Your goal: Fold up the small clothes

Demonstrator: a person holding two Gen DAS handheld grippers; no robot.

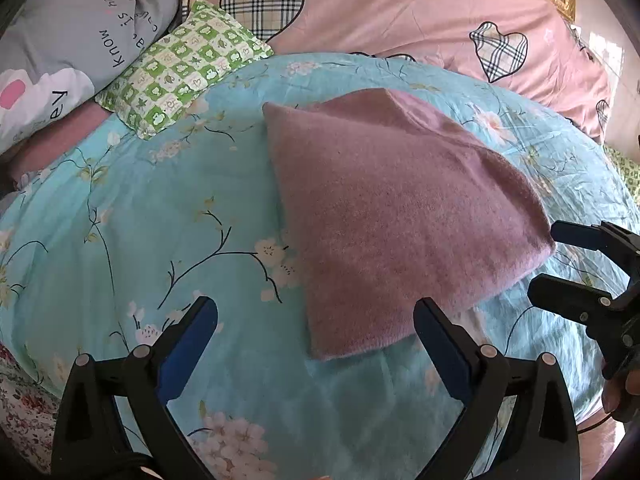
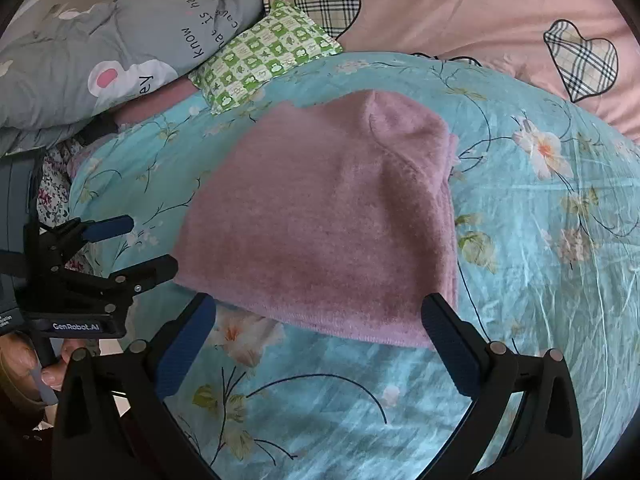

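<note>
A mauve sweater [image 1: 400,216] is seen folded compactly on the floral quilt [image 1: 160,220], while the left gripper [image 1: 316,320] and right gripper [image 2: 320,316] are held wide open and empty at its near edge, with little apparently left to fold.

— What's the garment [image 1: 396,216] like?

— Mauve-pink, fuzzy knit, folded into a thick, roughly four-sided bundle with layered edges showing along one side.

— Where does it lie?

— Flat on the turquoise floral quilt [image 1: 120,220], about mid-bed, its far end pointing toward the pillows at the head edge.
</note>
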